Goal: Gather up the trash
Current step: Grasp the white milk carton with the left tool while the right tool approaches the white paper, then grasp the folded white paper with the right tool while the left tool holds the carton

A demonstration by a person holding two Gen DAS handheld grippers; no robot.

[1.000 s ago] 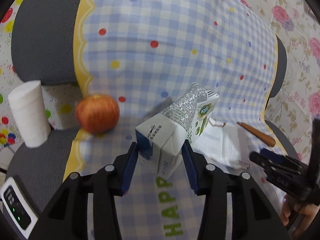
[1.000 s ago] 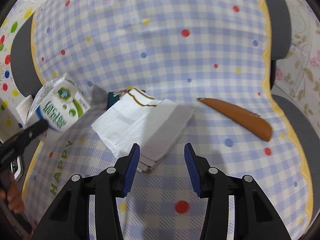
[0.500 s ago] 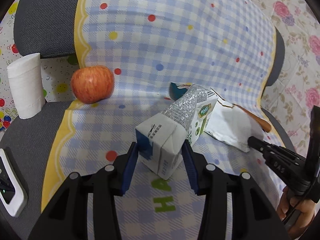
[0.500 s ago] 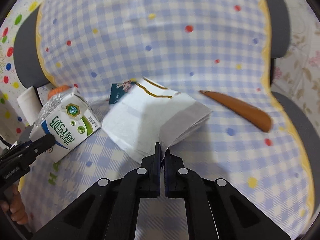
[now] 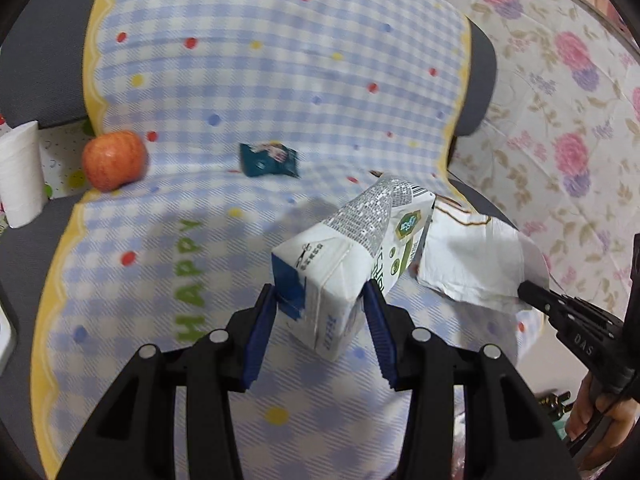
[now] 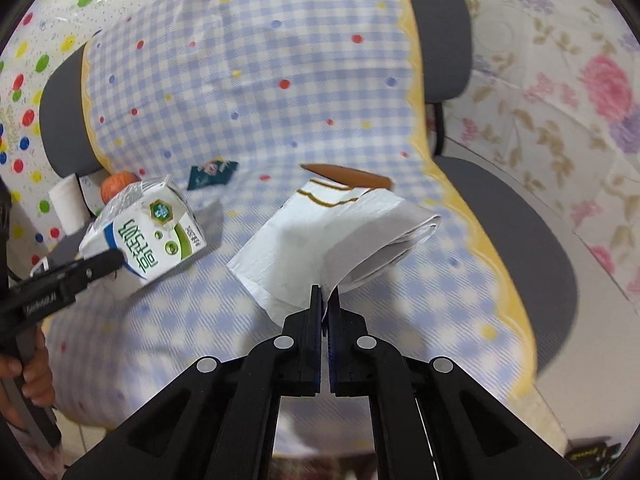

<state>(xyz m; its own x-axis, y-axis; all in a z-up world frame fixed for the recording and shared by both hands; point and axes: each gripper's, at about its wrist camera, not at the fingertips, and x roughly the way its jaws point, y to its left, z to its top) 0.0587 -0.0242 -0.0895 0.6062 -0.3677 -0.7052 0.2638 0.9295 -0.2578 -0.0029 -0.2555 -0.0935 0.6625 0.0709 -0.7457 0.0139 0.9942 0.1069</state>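
On the grey chair [image 6: 520,240], a checkered cloth [image 5: 260,80].

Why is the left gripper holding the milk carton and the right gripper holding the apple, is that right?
Not quite. The left gripper does hold the milk carton, but the right gripper is pinching the white paper bag, as the right wrist view shows. The apple sits untouched on the checked cloth.

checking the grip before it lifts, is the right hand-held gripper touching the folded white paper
Touching. In the right wrist view the right hand-held gripper is shut on the edge of the folded white paper, pinched between its pads.
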